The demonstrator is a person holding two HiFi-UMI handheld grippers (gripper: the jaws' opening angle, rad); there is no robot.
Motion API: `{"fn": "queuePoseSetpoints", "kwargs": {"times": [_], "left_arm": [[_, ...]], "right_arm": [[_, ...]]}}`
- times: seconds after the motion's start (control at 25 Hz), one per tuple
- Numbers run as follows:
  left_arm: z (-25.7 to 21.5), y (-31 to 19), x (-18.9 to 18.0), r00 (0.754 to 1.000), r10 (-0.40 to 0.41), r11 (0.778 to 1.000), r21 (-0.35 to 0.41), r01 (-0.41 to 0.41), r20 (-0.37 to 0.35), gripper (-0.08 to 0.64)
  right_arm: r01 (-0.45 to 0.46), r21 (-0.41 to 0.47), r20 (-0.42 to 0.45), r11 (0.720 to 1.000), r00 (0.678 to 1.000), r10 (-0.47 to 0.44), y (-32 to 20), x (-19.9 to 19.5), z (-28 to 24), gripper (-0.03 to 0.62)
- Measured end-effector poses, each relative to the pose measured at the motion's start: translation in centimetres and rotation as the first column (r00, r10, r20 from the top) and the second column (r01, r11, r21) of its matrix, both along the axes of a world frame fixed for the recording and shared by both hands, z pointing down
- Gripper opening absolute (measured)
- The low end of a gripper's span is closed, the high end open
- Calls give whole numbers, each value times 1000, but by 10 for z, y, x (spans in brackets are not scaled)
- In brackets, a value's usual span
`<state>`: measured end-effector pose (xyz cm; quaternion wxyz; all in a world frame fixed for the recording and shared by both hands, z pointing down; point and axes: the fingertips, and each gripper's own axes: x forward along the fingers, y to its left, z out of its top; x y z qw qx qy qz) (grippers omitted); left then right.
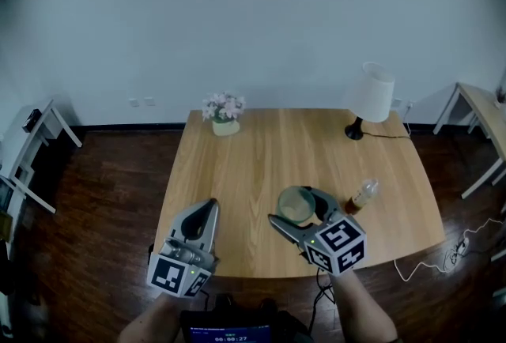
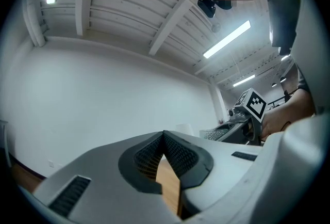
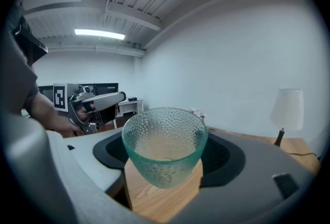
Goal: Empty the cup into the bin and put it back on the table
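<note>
A green dimpled glass cup [image 1: 296,205] stands upright between the jaws of my right gripper [image 1: 300,212] near the front edge of the wooden table [image 1: 253,160]. In the right gripper view the cup [image 3: 165,140] fills the gap and both pads [image 3: 111,149] touch its sides. Whether anything is inside the cup, or whether its base rests on the wood, I cannot tell. My left gripper [image 1: 209,211] hovers at the table's front left, its jaws meeting at the tips [image 2: 164,138] with nothing in them. No bin is in view.
A small amber-capped bottle [image 1: 362,196] lies just right of the cup. A white lamp [image 1: 371,95] and a flower pot [image 1: 224,114] stand at the far edge. White side tables [image 1: 32,145] [image 1: 482,116] flank the table. Cables [image 1: 443,258] lie on the dark floor at right.
</note>
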<state>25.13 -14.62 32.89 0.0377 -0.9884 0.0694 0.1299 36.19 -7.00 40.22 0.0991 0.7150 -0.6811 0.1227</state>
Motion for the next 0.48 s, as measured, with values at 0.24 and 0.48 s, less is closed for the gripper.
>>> {"fn": "queuePoseSetpoints", "kwargs": {"times": [0.24, 0.48], "left_arm": [[16, -8, 13, 999, 7, 1000, -20, -6, 42, -9], [46, -16, 23, 995, 34, 997, -75, -27, 93, -9]], "right_arm": [[-57, -15, 24, 998, 998, 57, 1, 17, 22, 394], [-111, -75, 52, 991, 992, 115, 0, 25, 67, 394]]}}
